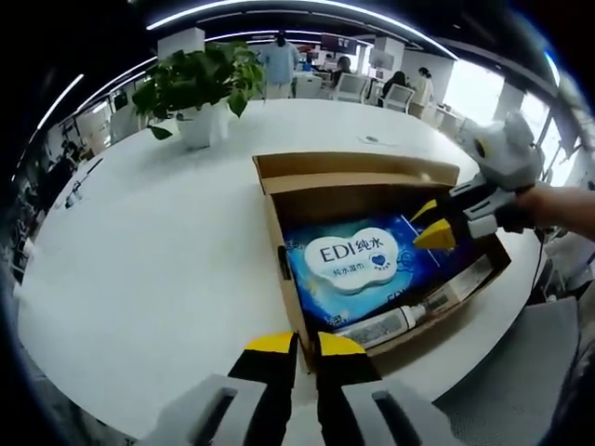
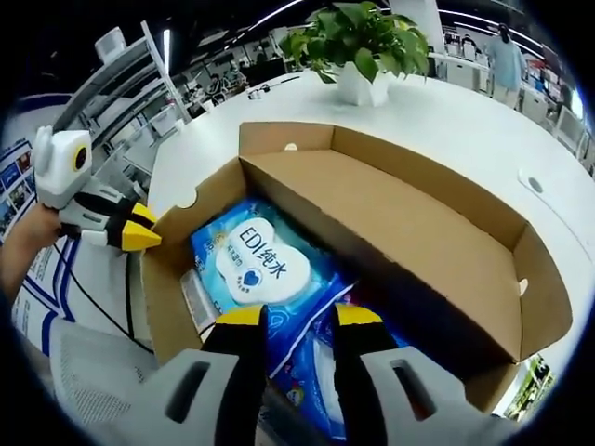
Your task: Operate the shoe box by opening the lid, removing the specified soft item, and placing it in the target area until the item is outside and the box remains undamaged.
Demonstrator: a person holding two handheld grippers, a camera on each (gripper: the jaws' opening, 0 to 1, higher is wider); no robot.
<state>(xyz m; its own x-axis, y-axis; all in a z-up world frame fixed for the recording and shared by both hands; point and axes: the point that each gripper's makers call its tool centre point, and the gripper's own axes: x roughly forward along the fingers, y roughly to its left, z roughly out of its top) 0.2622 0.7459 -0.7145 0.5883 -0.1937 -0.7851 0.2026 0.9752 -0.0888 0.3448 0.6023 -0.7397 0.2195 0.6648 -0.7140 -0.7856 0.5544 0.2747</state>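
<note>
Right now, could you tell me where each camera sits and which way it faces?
Left gripper view: rides the left tool at the open box's end wall, looking along it at the blue wipes pack; the right tool and a hand enter from the right.
Right gripper view: rides the right tool above the wipes pack, looking down into the box; the left tool enters from the left.
Shared: box, wipes, potted plant, white table.

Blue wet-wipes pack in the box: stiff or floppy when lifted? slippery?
Likely floppy: the wet-wipes pack is a soft film pouch that creases where it lies in the shoe box, so it may sag when lifted by one edge. Probably slick too, since the film looks glossy. Unlikely to roll, as it lies flat.
</note>
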